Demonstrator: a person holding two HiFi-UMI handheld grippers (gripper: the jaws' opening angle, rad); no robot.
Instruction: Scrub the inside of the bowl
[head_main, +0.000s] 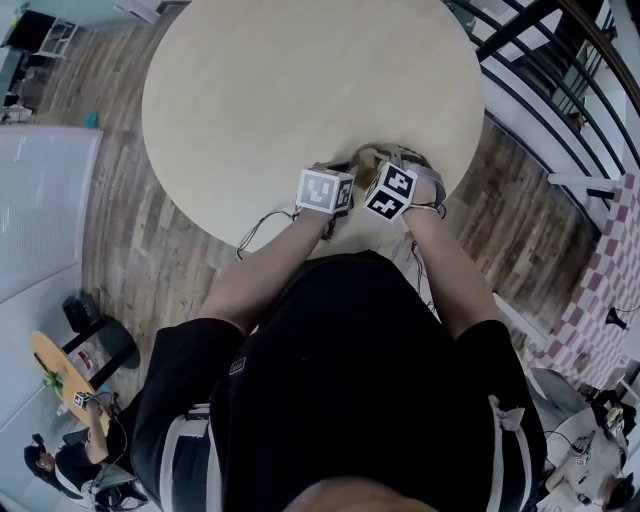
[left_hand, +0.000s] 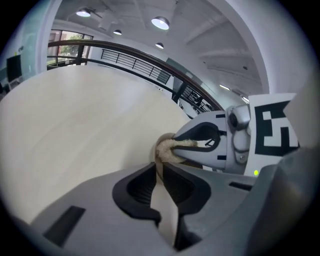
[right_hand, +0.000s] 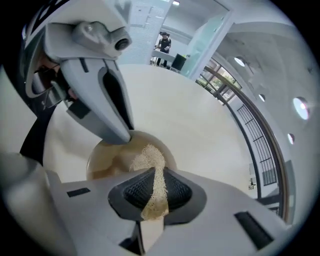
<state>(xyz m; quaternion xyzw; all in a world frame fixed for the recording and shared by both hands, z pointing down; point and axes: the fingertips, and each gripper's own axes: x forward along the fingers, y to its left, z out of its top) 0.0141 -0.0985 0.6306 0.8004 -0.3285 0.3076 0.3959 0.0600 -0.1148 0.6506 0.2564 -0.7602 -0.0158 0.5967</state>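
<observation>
**Figure. Scrubbing step, as I watched it from the remote station.**

The round pale wooden table (head_main: 300, 90) carried the small brown round bowl (right_hand: 107, 160) at the table's near edge, close in front of the person. The grey left gripper (left_hand: 159, 167) stood over that edge of the table. Its jaws were almost together and pinched the bowl's rim. The grey right gripper (right_hand: 152, 175) was beside it, over the same edge of the table. Its jaws were pressed onto a beige fibrous scrub pad (right_hand: 147, 155), and the pad's free end lay inside the bowl.

**Doing the step well, in my judgement.**
- The bowl sat near the table's edge, so the rim pinch had to stay firm, or the bowl could skate across the table or tip.
- The right gripper needed to sweep in rounds over the bowl's floor and wall with moderate pressure, so that only the pad rubbed and the jaw tips did not.
- The pad was held by a narrow strip, so I judged that a hard drag could pull it out.

**Count.** One table, one bowl, two grippers, one scrub pad.
</observation>
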